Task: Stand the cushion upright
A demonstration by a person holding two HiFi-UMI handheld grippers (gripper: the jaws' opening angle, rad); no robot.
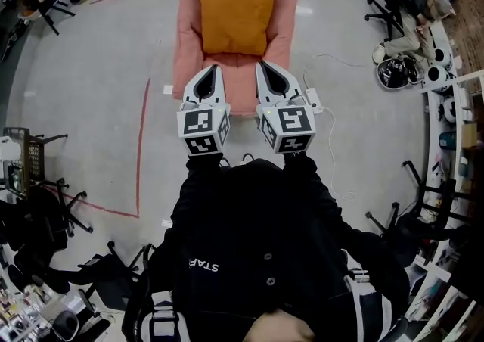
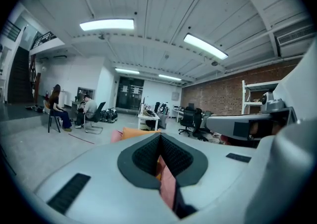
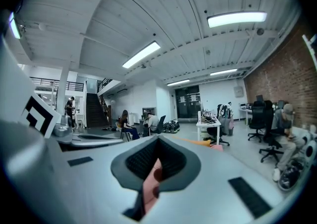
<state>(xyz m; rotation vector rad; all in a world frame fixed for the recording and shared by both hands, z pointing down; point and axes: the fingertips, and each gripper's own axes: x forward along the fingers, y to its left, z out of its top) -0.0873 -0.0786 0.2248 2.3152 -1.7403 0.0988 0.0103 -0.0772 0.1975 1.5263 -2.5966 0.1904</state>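
Observation:
An orange cushion [image 1: 237, 11] rests on a pink armchair [image 1: 187, 45] at the top middle of the head view; how steeply it leans I cannot tell. My left gripper [image 1: 214, 68] and right gripper [image 1: 261, 65] hover side by side over the chair's front edge, tips pointing at the cushion and short of it. Both are shut with nothing between the jaws. In the left gripper view the left gripper [image 2: 160, 135] has the cushion [image 2: 133, 132] as a low orange strip beyond it. Past the right gripper [image 3: 158, 139] in its own view, the cushion [image 3: 198, 141] shows faintly.
A white power strip [image 1: 314, 98] with its cable lies on the floor right of the armchair. Red tape lines [image 1: 141, 144] run on the floor at left. Office chairs [image 1: 57, 208] stand around, and seated people [image 2: 55, 106] are far off.

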